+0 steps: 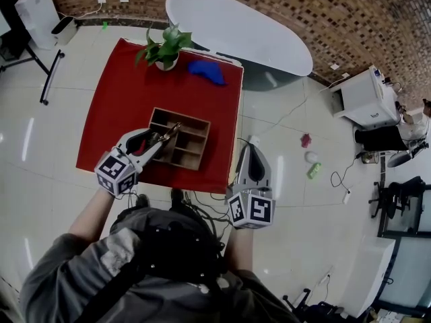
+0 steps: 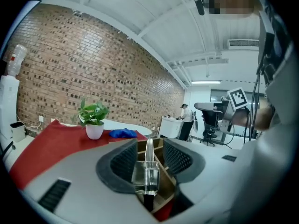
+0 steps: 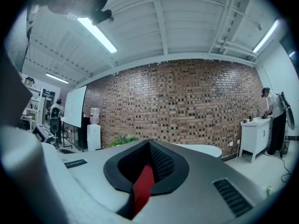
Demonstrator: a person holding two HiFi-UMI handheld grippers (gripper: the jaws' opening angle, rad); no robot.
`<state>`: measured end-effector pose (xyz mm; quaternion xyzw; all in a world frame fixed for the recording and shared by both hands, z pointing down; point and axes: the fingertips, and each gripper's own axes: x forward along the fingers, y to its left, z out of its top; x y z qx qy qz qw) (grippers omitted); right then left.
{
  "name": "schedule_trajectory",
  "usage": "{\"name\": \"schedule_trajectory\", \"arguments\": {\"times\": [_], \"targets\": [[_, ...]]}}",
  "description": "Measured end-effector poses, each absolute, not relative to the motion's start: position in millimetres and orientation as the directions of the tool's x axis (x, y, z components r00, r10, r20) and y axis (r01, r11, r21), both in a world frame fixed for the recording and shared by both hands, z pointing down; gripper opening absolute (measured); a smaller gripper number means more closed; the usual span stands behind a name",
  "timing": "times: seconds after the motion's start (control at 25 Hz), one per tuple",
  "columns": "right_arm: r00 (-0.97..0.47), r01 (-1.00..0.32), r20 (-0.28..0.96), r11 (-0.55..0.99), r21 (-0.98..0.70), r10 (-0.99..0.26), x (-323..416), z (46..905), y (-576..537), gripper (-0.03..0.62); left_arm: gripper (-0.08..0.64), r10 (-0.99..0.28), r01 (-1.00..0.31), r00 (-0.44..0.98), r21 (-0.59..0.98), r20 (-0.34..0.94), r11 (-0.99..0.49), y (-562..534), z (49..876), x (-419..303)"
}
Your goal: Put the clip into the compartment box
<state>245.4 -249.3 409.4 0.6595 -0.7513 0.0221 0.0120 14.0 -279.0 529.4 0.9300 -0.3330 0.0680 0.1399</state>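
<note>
A metal spring clip (image 2: 146, 172) stands between the two pads of my left gripper (image 2: 149, 143), and a gap shows beside it, so the jaws are open. In the head view that left gripper (image 1: 161, 140) reaches over the near left part of the wooden compartment box (image 1: 196, 122), with the clip (image 1: 170, 133) at its tips above a compartment. The box's wooden dividers (image 2: 162, 168) show just below the jaws. My right gripper (image 1: 252, 148) hangs off the table's right edge, shut and empty; its own view shows the jaws (image 3: 148, 146) meeting.
The box sits on a red-covered table (image 1: 121, 99). At its far edge stand a potted plant (image 1: 165, 49) and a blue cloth (image 1: 207, 71). A white oval table (image 1: 236, 29) lies beyond. Cables and small items litter the floor to the right.
</note>
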Motion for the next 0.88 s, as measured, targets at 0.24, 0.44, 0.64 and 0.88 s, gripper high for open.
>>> {"name": "schedule_trajectory", "arguments": {"times": [0.24, 0.44, 0.64, 0.88], "targets": [[-0.083, -0.996, -0.038, 0.084, -0.037, -0.996, 243, 389, -243, 0.018, 0.062, -0.658, -0.662, 0.745, 0.247, 0.108, -0.708, -283, 476, -14], [-0.089, -0.996, -0.049, 0.089, -0.001, -0.995, 227, 379, -242, 0.018, 0.037, -0.673, -0.663, 0.738, 0.228, 0.04, -0.713, -284, 442, -41], [-0.125, -0.992, -0.029, 0.125, 0.018, -0.992, 200, 381, -243, 0.018, 0.037, -0.684, -0.668, 0.729, 0.242, 0.023, -0.704, -280, 428, -60], [-0.161, -0.986, -0.01, 0.16, 0.042, -0.987, 174, 384, -239, 0.018, 0.037, -0.69, -0.675, 0.723, 0.229, 0.018, -0.701, -272, 417, -77]]}}
